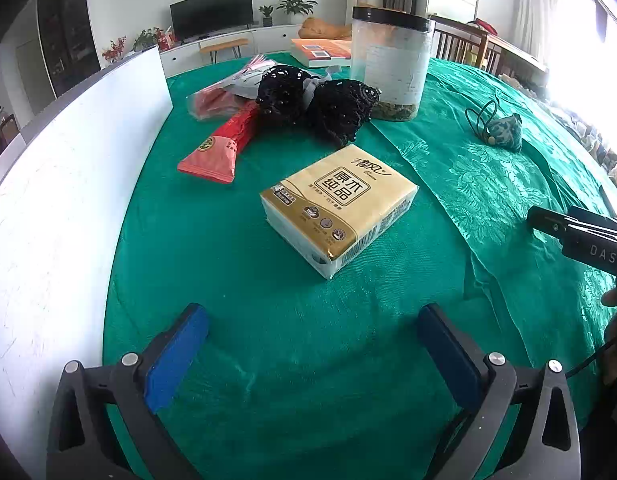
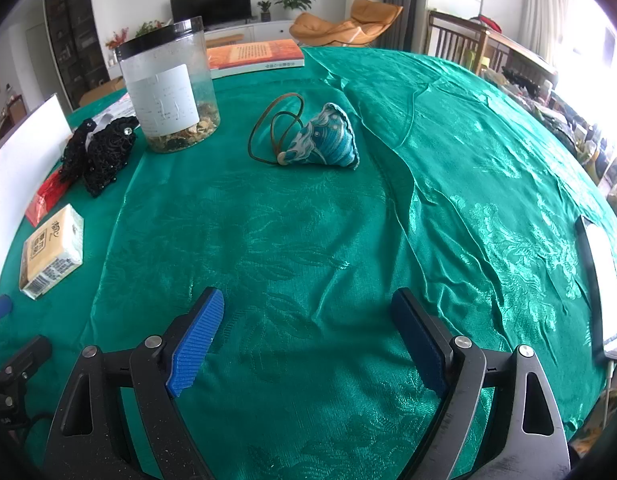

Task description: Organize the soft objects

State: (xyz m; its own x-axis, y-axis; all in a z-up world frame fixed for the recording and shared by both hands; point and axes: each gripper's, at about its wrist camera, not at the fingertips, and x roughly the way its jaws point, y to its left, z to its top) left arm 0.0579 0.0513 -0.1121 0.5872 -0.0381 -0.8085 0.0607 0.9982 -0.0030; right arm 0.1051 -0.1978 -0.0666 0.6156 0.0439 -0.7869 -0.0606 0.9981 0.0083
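Observation:
A gold tissue pack (image 1: 338, 206) lies on the green tablecloth (image 1: 268, 300), ahead of my open, empty left gripper (image 1: 312, 320). Behind it lie a black beaded fabric piece (image 1: 316, 100) and a red packet (image 1: 220, 148). A blue embroidered sachet (image 2: 326, 140) with a brown cord lies ahead of my open, empty right gripper (image 2: 308, 304). The right wrist view also shows the tissue pack (image 2: 52, 252) and the black fabric (image 2: 100, 152) at far left. The sachet appears in the left wrist view (image 1: 504, 130) at right.
A clear jar with a black lid (image 1: 390, 64) stands behind the black fabric; it also shows in the right wrist view (image 2: 170, 88). An orange book (image 2: 254, 58) lies at the far edge. A white board (image 1: 68, 160) stands along the left. A phone (image 2: 600, 276) lies at right.

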